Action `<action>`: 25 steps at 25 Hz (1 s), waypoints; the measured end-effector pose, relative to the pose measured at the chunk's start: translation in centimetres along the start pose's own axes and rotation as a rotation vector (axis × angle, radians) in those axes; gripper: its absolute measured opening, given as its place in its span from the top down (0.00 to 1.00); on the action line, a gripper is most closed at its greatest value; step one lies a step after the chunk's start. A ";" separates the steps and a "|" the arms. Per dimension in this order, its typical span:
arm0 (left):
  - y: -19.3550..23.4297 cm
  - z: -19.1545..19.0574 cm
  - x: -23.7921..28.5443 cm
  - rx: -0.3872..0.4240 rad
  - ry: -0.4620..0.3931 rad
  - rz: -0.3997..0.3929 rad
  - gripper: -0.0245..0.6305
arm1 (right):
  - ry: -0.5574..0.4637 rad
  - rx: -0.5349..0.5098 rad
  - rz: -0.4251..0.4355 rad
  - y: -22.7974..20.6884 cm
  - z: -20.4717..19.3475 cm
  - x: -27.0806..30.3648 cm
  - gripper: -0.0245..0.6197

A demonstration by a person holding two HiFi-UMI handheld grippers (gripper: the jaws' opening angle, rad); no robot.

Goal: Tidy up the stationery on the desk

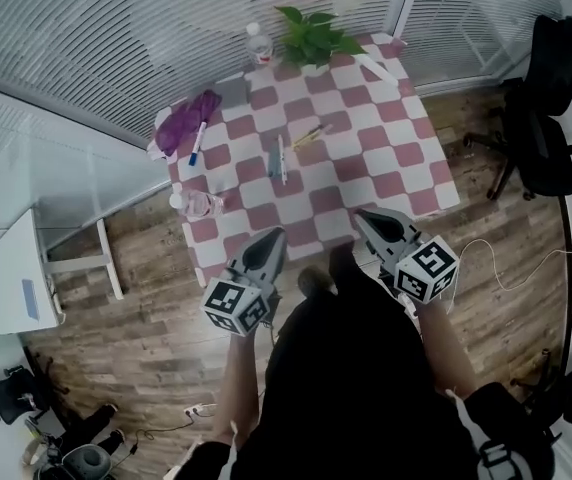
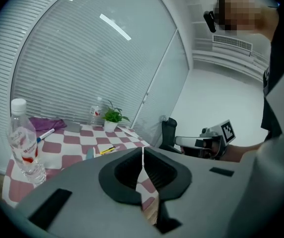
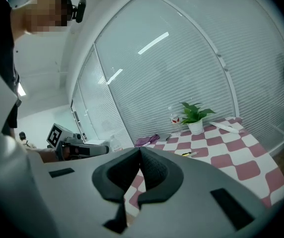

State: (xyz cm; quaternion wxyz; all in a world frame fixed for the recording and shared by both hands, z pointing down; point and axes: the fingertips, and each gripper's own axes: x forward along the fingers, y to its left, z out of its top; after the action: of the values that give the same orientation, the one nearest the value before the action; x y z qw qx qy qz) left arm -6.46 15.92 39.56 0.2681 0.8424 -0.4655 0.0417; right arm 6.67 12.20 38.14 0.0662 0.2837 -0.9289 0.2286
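Two grippers: left gripper (image 1: 277, 232) and right gripper (image 1: 360, 214), jaws of each pressed together on nothing, tips over the desk's near edge.
Desk: pink-and-white checked tabletop (image 1: 406, 168).
Stationery: grey-blue pen (image 1: 278, 158) and yellow pen (image 1: 308, 135) mid-desk, near each other; white marker with blue cap (image 1: 197, 143) lying on purple cloth pouch (image 1: 186, 120), far left corner.
Left edge: clear plastic bottle (image 1: 198, 204).
Far edge: green potted plant (image 1: 316, 38).

Plant (image 1: 314, 30) at table's (image 1: 386, 158) far edge, pens (image 1: 281, 158) ctr, pouch (image 1: 186, 123) L side.
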 end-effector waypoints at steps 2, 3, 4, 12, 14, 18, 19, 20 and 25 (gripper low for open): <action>0.2 0.4 1.4 0.001 0.018 0.005 0.91 | 0.003 0.002 0.024 -1.0 0.7 1.0 0.93; 0.3 0.5 2.1 0.003 0.028 0.007 0.91 | 0.007 0.001 0.036 -1.5 1.0 1.4 0.93; 0.4 0.6 2.8 0.004 0.038 0.007 0.91 | 0.010 -0.002 0.048 -2.0 1.4 1.9 0.93; 1.9 0.6 7.0 -0.054 0.051 0.081 0.91 | 0.042 0.002 0.137 -6.0 2.7 4.0 0.93; 2.5 0.3 7.7 -0.072 0.055 0.110 0.91 | 0.062 0.000 0.153 -6.6 2.4 4.2 0.93; 3.3 0.2 8.5 -0.042 0.070 0.162 0.91 | 0.086 0.012 0.182 -6.9 1.9 4.4 0.93; 3.6 0.1 8.7 -0.031 0.078 0.178 0.91 | 0.091 0.017 0.186 -7.0 1.7 4.5 0.93; 3.9 -0.1 8.9 -0.027 0.085 0.190 0.91 | 0.095 0.023 0.189 -7.2 1.5 4.6 0.93; 5.1 -0.5 9.2 -0.044 0.120 0.208 0.91 | 0.111 0.036 0.195 -7.1 0.8 4.9 0.93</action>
State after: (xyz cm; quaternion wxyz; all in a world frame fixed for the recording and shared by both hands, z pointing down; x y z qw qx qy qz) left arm -5.27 6.99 45.01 0.3081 0.7794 -0.5343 0.1096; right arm 6.55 4.14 41.41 0.0901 0.1801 -0.9427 0.2659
